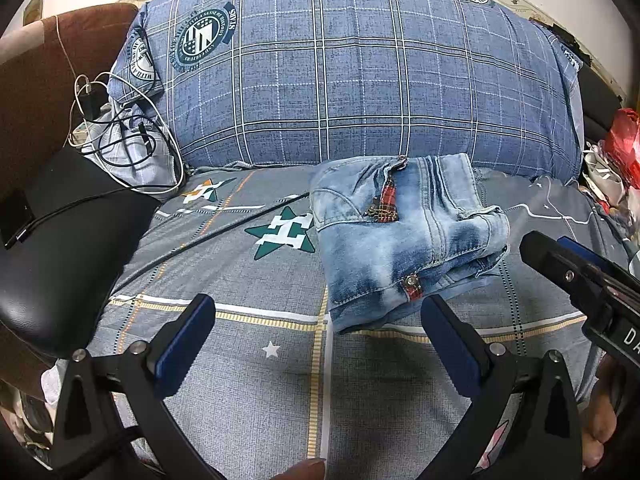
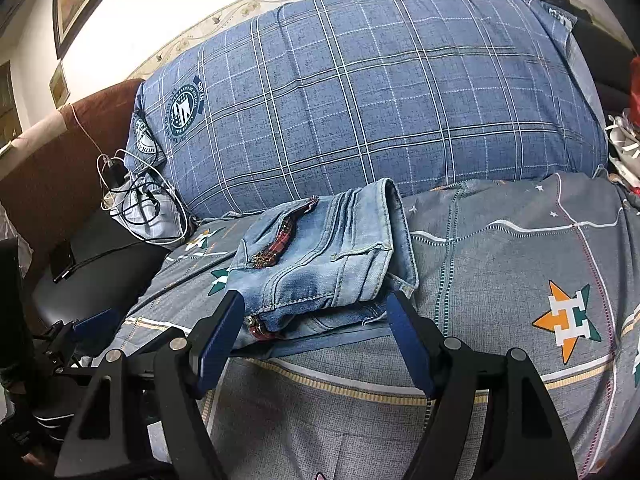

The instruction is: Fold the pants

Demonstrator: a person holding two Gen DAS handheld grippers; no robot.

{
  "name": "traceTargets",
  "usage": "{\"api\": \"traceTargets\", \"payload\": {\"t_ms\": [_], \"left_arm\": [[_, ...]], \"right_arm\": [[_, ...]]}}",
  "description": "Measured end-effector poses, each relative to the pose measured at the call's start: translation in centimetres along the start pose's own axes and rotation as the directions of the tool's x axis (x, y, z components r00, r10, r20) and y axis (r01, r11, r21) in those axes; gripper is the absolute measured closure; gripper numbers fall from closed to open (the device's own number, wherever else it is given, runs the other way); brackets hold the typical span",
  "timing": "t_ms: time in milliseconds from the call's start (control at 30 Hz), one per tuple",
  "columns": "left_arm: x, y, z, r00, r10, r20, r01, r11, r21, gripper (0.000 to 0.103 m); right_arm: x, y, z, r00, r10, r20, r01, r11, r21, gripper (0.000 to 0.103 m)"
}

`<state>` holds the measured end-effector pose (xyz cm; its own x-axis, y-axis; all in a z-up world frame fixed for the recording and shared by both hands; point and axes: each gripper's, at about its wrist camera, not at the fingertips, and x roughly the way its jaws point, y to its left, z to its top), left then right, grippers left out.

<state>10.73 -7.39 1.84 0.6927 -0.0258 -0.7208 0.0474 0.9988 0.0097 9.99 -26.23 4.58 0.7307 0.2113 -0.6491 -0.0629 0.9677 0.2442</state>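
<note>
Two grippers were in view over a grey bedsheet (image 1: 248, 380) printed with stars, and both had their blue-padded fingers spread wide with nothing between them. The left gripper (image 1: 316, 312) hovered above bare sheet, its right finger close to the near edge of the pants (image 1: 400, 236) though contact could not be judged. The right gripper (image 2: 316, 308) sat just in front of the same garment, its two fingers flanking the near end of the bundle; whether the pads touched the denim could not be told.

The pants, light washed denim with red plaid trim at a pocket and a metal stud near the front edge, lay folded into a compact, thick packet on the sheet. Their far end rested right at the foot of a large blue plaid pillow (image 1: 360, 80) that stood against the wall.

To the left of the pillow lay a tangle of black and white cables (image 1: 124, 136), beside a black padded seat (image 1: 60, 248) and a brown cushion (image 1: 44, 80). A thin black cord ran diagonally across the sheet from that side toward the pants. At the far right edge, red and white bags (image 1: 616, 152) were partly visible.
</note>
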Motion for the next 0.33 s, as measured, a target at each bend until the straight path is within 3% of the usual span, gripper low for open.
{"api": "traceTargets", "payload": {"t_ms": [333], "left_arm": [[0.15,0.06,-0.20,1.000,-0.004,0.017,0.004,1.000,0.002,0.001]], "right_arm": [[0.63,-0.89,-0.17,1.000,0.020,-0.024,-0.019,0.998,0.054,0.029]]}}
